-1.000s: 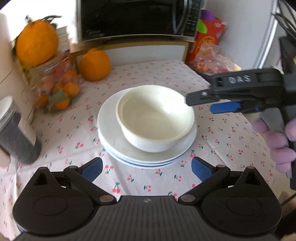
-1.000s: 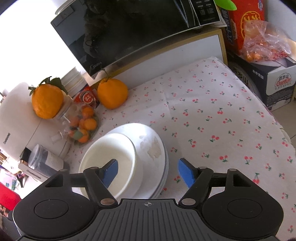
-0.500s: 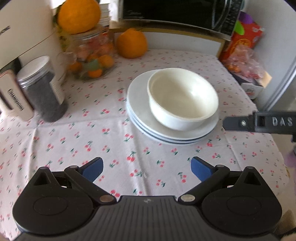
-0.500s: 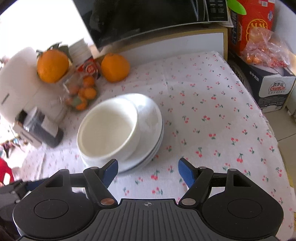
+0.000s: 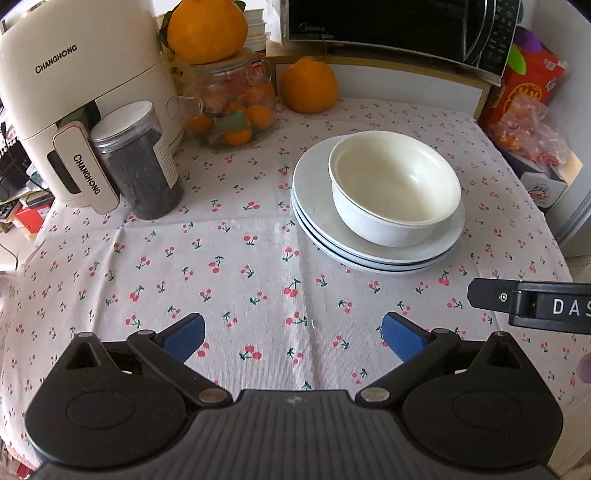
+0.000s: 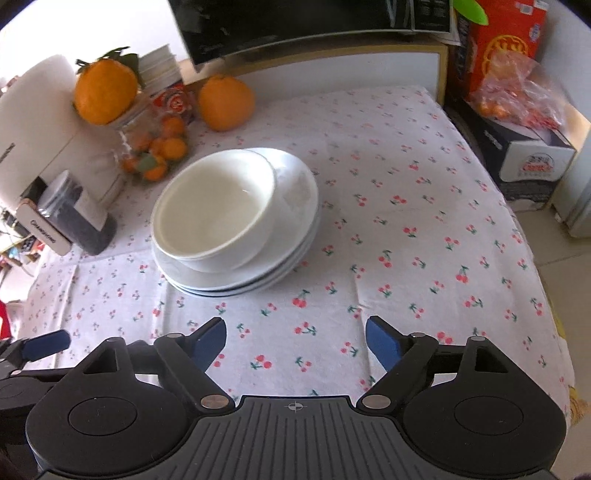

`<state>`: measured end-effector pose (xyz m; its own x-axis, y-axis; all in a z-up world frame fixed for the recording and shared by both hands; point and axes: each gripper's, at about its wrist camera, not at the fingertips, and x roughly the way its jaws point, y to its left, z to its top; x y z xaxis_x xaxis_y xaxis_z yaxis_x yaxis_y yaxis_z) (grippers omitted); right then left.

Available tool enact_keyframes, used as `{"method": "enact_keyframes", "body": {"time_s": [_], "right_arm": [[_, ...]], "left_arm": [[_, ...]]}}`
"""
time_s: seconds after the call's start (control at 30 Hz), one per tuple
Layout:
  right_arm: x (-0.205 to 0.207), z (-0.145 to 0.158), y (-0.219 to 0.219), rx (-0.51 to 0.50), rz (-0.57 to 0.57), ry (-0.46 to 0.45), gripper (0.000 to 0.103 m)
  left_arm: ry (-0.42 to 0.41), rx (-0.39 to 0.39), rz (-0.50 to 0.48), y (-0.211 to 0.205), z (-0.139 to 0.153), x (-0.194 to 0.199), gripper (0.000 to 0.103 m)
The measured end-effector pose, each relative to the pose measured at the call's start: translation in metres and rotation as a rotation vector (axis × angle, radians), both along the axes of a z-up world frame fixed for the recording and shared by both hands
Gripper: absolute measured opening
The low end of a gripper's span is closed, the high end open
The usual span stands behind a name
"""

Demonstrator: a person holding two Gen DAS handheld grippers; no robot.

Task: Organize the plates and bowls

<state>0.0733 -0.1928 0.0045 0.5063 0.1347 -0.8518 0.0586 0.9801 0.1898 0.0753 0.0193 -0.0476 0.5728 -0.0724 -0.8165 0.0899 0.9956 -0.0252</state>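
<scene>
A white bowl [image 5: 395,188] [image 6: 216,210] sits off-centre on a stack of white plates [image 5: 321,225] [image 6: 295,206] on the cherry-print tablecloth. My left gripper [image 5: 293,334] hovers open over bare cloth, well in front of the stack, nothing between its blue pads. My right gripper [image 6: 295,341] also hangs over cloth short of the plates; its jaws are opening and hold nothing. One finger of the right gripper shows at the right edge of the left wrist view.
At the back left stand a cream air fryer [image 5: 70,96], a dark-filled jar [image 5: 138,162] and a glass jar of small oranges [image 5: 232,107]. A large orange [image 5: 310,85] and a microwave [image 5: 395,26] sit behind. Boxes and a bagged snack [image 6: 517,96] flank the table's right edge.
Both grippers have drawn back from the bowl and plates, which now lie farther off. The right gripper's jaws stand wider than before. The bowl rests on the plates as before.
</scene>
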Motion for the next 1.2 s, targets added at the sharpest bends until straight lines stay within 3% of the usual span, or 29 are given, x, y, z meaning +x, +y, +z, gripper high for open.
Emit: {"method": "enact_keyframes", "body": {"time_s": [1.2], "right_arm": [[0.0017, -0.0048, 0.0019, -0.028, -0.004, 0.035, 0.089]], "left_arm": [[0.008, 0.013, 0.023, -0.0059, -0.0001, -0.0022, 0.103]]}}
